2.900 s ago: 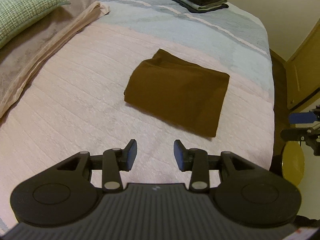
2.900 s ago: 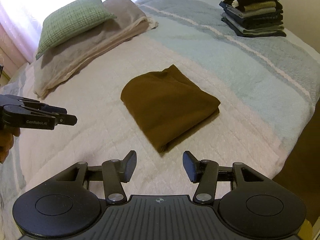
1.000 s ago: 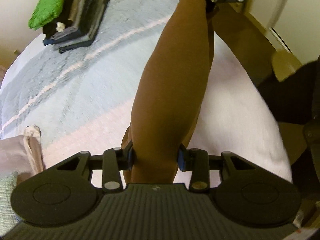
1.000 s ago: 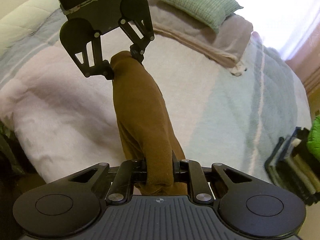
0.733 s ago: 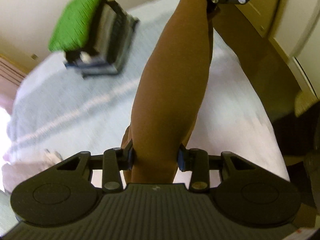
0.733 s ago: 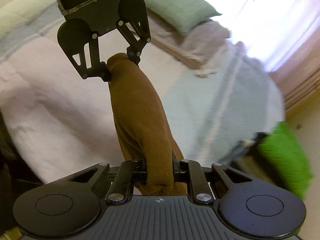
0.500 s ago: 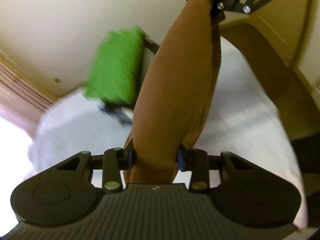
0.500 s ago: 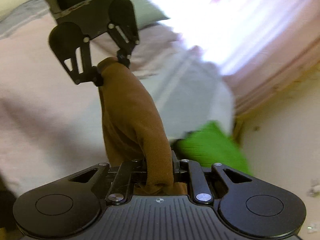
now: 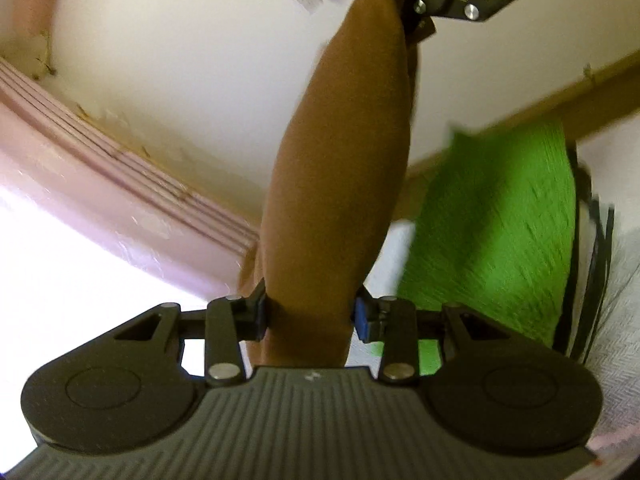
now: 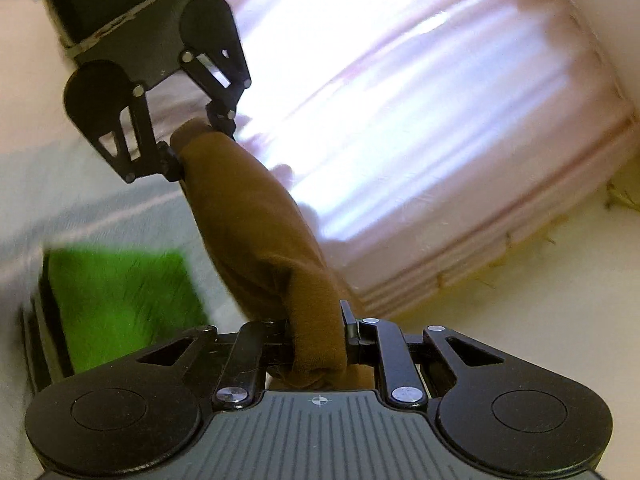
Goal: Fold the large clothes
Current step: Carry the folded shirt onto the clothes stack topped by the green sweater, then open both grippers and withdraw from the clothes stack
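The left claw (image 9: 310, 318) is clamped on one end of a folded brown garment (image 9: 340, 184), its dark pads pressed into the cloth from both sides, while the right claw (image 10: 316, 338) is closed tightly on the other end, the fabric bunched between its fingers. The garment hangs in the air as a thick roll stretched between the two, clear of the bed, and each claw shows at the far end of the other's view: the right claw at the top of the left wrist picture, the left claw at the upper left of the right wrist picture. Beneath the load, blurred, lies a stack of folded clothes topped by a bright green knit (image 9: 492, 232) on the pale bedcover (image 9: 616, 344). Beyond stand pink curtains (image 10: 400, 128), glowing with daylight, and a cream wall (image 9: 200, 48).
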Motion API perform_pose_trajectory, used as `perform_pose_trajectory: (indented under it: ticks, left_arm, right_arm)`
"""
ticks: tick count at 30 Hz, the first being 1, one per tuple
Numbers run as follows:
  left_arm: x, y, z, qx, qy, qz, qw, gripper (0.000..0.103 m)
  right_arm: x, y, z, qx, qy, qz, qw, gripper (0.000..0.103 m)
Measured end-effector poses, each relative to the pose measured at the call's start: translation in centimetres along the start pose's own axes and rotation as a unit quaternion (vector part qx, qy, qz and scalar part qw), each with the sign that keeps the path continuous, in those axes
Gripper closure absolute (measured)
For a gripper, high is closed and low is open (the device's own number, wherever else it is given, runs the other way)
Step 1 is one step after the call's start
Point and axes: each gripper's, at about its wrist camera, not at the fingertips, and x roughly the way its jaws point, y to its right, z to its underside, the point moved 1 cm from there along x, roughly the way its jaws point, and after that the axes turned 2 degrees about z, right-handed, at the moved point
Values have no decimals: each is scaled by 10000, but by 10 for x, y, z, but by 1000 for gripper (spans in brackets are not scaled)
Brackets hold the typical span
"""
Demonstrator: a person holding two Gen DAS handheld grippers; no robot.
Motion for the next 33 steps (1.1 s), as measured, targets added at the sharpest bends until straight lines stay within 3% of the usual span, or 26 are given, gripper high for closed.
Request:
perform_pose_trajectory:
  ticks: [3, 5, 8, 9, 12, 18, 20, 23, 25, 29, 31, 33]
  left_arm:
    - [50, 86, 33, 441, -481, 517, 9965, 64]
    - [48, 121, 47, 582, -334, 47, 9977, 67]
    - [34, 116, 48, 112, -234, -111, 9996, 66]
    - [30, 112, 47, 27, -233, -107, 9997, 70]
    - [28, 105, 41, -80, -281, -42, 9996, 80]
    - [-10, 102, 31, -185, -232, -246, 9993, 81]
    - [-3, 119, 32, -137, -436, -91, 9989, 81]
    - [11, 134, 31, 6, -480, -216, 9986, 80]
    - [2, 124, 30, -333, -426, -129, 9985, 76]
    - [-17, 100, 37, -1090, -349, 331, 9929, 71]
    - [-32, 88, 42, -1673, -352, 501, 9840, 66]
    - [-48, 77, 49, -2359, -392, 640, 9689, 57]
  right_arm:
    - [42, -69, 68, -381, -417, -803, 9952, 87]
    - [39, -91, 89, -441, -236, -644, 9967, 87]
    - [27, -78, 95, 187, -22, -603, 9980, 85]
    - [26, -75, 95, 230, -27, -607, 9979, 85]
    - [13, -74, 102, 256, -116, -647, 9975, 85]
    - [-23, -51, 94, 271, 246, -535, 9979, 86]
    - [-12, -62, 102, -68, 82, -767, 9970, 86]
    - [1, -63, 100, -62, -3, -637, 9979, 85]
    - [-8, -57, 97, 5, -129, -549, 9984, 82]
    - [-31, -55, 95, 204, -471, -423, 9978, 65]
    - [-37, -47, 113, 495, -769, -344, 9952, 58]
    - [-57, -47, 109, 789, -1096, -293, 9904, 49]
